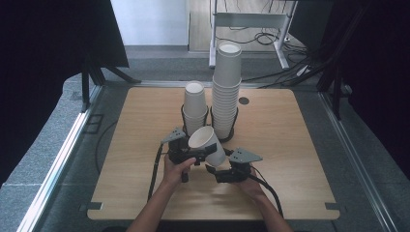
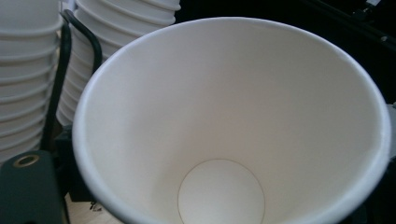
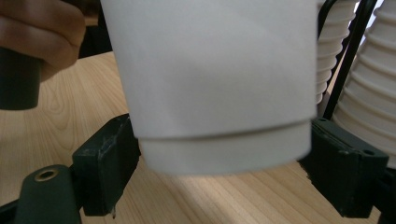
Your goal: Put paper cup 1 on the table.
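Observation:
A single white paper cup (image 1: 208, 145) hangs tilted above the table, in front of the two cup stacks, with its mouth up and to the left. My left gripper (image 1: 186, 152) is shut on it; its view looks straight into the cup (image 2: 224, 121), with one black jaw showing outside the wall at lower left. My right gripper (image 1: 217, 171) sits lower right with its jaws spread. The blurred base of the cup (image 3: 219, 140) lies between them, and the pads (image 3: 109, 158) are close on either side.
A short stack of cups (image 1: 195, 108) and a tall stack (image 1: 226, 92) stand in black wire holders (image 1: 183, 115) mid-table. The wooden table (image 1: 290, 145) has bare room left, right and in front. Cables and a metal frame lie on the floor beyond.

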Available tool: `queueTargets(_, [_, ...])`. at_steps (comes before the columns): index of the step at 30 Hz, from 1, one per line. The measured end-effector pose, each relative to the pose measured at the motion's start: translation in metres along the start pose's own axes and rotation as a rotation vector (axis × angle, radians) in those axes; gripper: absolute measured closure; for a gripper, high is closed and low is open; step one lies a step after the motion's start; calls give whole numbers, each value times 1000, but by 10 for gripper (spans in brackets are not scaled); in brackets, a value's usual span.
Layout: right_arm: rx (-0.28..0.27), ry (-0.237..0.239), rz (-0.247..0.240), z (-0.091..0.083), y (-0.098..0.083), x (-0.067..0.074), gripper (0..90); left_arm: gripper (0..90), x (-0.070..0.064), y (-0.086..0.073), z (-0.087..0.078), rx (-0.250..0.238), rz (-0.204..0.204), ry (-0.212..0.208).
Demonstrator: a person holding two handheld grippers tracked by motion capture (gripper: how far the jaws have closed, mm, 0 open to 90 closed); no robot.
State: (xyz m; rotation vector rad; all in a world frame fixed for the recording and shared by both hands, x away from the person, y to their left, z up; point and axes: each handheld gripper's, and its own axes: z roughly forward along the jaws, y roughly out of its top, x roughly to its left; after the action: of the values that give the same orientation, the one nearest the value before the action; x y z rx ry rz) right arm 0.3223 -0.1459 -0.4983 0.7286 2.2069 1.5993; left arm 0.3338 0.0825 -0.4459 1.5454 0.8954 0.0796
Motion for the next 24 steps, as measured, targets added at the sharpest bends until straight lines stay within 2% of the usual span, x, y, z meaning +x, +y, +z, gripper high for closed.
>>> queueTargets(3, [24,-11,2,0,0,0,154,125,2,0,-4,-4,7,11])
queueTargets(6, [37,-7,5,0,-1,-2,153,126,4,-2,-11,-13,15,18])
queueTargets(8, [46,-1,0,-1,-1,-2,152,126,5,-4,-14,-14,6,16])
queueTargets(11, [52,4,-8,0,-1,0,152,126,5,-3,-17,-18,22,32])
queueTargets(19, [82,6,-3,1,-3,-1,153,126,4,3,-27,-69,1,8])
queueTargets(24, [89,7,-1,1,-4,-2,153,126,7,4,-31,-78,4,30])
